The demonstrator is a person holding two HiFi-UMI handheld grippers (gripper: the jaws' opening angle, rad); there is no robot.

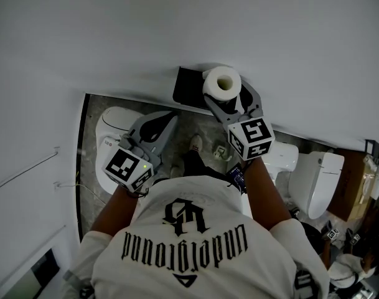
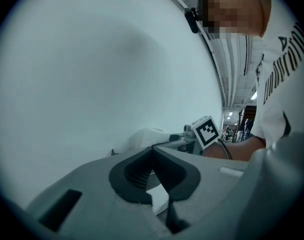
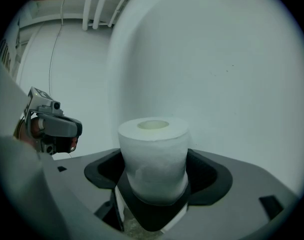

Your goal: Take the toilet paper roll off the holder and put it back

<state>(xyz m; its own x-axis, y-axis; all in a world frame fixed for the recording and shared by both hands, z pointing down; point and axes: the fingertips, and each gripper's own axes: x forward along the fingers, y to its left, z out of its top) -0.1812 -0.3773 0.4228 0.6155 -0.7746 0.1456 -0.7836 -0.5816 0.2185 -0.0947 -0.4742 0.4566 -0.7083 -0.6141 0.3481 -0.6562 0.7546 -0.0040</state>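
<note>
Saw a white toilet (image 1: 111, 126) on the speckled grey floor (image 1: 192, 122) at lower left, close under the plain white wall (image 1: 114, 30). Noted a second white toilet (image 1: 323, 179) far right, beside a brown wooden panel (image 1: 350, 179). Made out a pale shoe (image 1: 195, 143) on the floor between them, plus a thin cable (image 1: 27, 170) along the wall at left

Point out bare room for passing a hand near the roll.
Free: the plain wall above the black holder, and the grey floor strip between holder and left claw. Crowded: the toilet paper roll sits between the jaws of the right claw, beside the holder.
</note>
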